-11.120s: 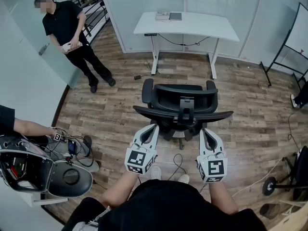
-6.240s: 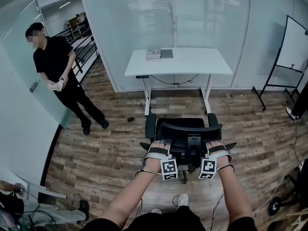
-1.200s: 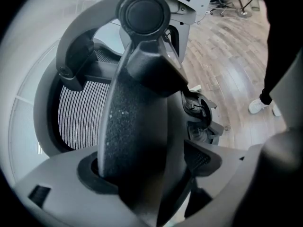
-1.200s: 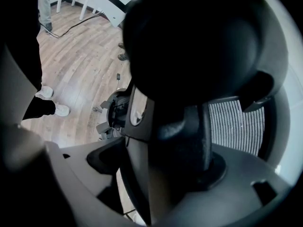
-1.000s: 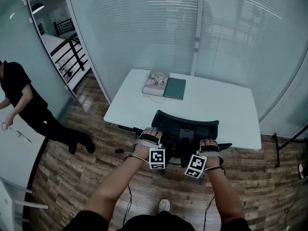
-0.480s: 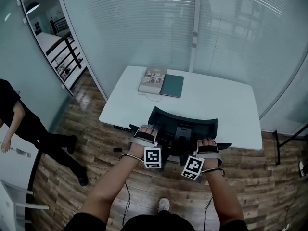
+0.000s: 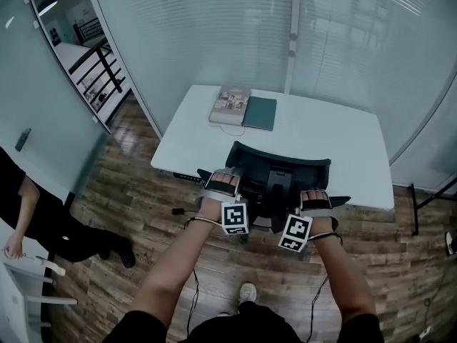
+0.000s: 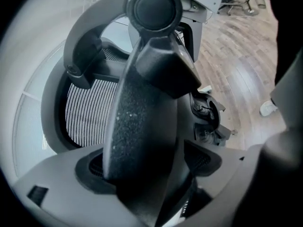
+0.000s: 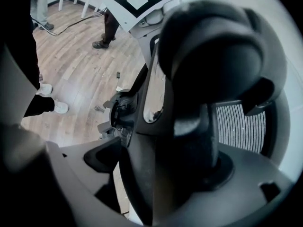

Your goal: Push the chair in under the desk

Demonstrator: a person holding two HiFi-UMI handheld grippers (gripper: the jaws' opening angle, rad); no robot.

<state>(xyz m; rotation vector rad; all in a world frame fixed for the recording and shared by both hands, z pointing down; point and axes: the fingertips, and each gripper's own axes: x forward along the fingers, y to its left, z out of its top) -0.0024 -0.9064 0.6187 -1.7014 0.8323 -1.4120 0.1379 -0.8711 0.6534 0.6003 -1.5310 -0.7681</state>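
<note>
Shoving chair (image 7: 275, 186) under counter (image 7: 325, 140), nearly home. Clamping backrest (image 7: 280, 167) with left tool (image 7: 224, 180); just easing right tool (image 7: 314, 197) apart, backrest between jaws. Best push straight, both sides even.

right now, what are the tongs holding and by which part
The left tongs look clamped on the chair by its backrest frame. The right tongs straddle that frame's other side, but their jaws have just been opening, pads seemingly off it.

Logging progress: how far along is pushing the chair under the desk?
Done: chair is in at the desk, backrest at its edge. In hand: left gripper grips its back; right gripper jaws have just been opening around it. Left: let go.
</note>
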